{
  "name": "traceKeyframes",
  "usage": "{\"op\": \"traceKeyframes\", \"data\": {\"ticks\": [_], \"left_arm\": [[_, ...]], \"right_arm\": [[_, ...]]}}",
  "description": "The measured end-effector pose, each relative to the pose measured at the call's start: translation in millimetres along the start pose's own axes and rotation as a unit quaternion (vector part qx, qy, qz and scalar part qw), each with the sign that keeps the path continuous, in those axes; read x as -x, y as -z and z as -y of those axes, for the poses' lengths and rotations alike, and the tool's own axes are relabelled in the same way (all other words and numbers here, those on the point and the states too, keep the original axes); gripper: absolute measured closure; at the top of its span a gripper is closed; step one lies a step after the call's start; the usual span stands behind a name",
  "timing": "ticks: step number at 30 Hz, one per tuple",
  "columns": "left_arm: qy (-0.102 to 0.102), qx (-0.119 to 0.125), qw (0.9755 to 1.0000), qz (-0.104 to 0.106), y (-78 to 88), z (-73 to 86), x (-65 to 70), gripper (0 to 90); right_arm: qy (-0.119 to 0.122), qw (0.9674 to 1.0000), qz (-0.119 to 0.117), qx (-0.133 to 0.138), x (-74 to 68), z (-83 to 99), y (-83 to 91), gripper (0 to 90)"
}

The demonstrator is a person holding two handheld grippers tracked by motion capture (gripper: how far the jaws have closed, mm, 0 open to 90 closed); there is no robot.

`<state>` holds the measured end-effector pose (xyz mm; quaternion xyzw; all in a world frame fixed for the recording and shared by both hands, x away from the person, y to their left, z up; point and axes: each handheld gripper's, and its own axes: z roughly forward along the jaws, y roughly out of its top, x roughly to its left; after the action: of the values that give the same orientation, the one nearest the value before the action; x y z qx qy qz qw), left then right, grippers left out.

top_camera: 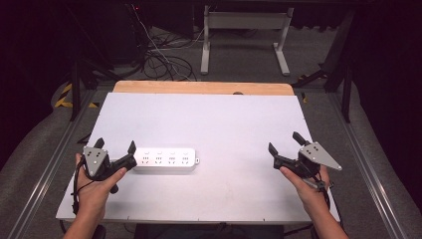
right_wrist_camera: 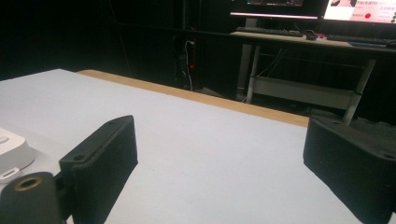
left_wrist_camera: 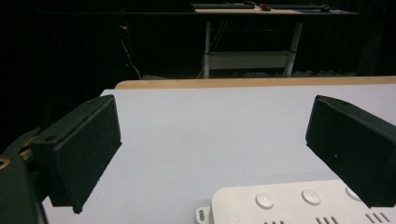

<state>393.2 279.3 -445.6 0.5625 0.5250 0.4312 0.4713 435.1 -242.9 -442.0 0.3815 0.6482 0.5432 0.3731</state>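
Left gripper: held low in the person's left hand; jaws spread wide, nothing between them; a grey three-cornered plate on top.
Right gripper: held in the right hand, jaws wide apart and empty, its grey plate tilted outward.
Power strip: white, long and flat with rounded corners, lying on the table just beside the left gripper's nearer jaw tip, and well apart from the right gripper.
Table: matte white sheet over a board whose bare wooden edge shows along the far side.
High view alone: both forearms coming in from below, the whole strip with its row of socket groups, tangled cables on the grey floor beyond the table, a white-legged desk frame.
Left gripper view: the strip's end seen close ahead of the jaws, toward the right-hand one, with round raised buttons, slot openings and a small mounting tab; jaw pads are black, blocky and finely textured.
Right gripper view: one white corner of the strip at the far left edge; lit monitors and a keyboard on a desk in the dark background.
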Motion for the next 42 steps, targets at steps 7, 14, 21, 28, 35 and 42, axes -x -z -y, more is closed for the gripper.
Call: {"op": "traceKeyframes", "data": {"ticks": [7, 14, 21, 28, 35, 42], "left_arm": [[-0.002, 0.001, 1.0000, -0.001, -0.8, 0.3, 0.9, 4.2], [-0.007, 0.003, 1.0000, 0.001, -1.8, 0.1, 1.9, 4.3], [-0.004, 0.003, 1.0000, 0.004, -3.8, -0.7, 2.6, 6.0], [0.003, 0.001, 0.9999, 0.014, -2.0, -2.4, 0.7, 21.0], [0.007, -0.009, 0.9993, 0.036, 1.0, -4.2, 0.8, 41.3], [0.004, -0.022, 0.9979, 0.061, 3.5, -7.7, -1.4, 57.6]], "right_arm": [[0.000, 1.0000, -0.003, -0.002, -0.5, 0.2, 0.1, 10.5], [-0.001, 1.0000, -0.005, -0.003, -0.5, 0.9, 0.5, 10.7], [-0.002, 1.0000, -0.002, -0.005, -0.2, 1.4, 2.8, 10.8], [0.001, 1.0000, -0.005, -0.008, -1.5, 1.4, 2.7, 10.9], [-0.002, 0.9999, -0.007, -0.009, -1.0, 1.4, 2.2, 11.9], [-0.003, 0.9999, -0.009, -0.010, -1.5, 1.4, 2.0, 12.1]]}}
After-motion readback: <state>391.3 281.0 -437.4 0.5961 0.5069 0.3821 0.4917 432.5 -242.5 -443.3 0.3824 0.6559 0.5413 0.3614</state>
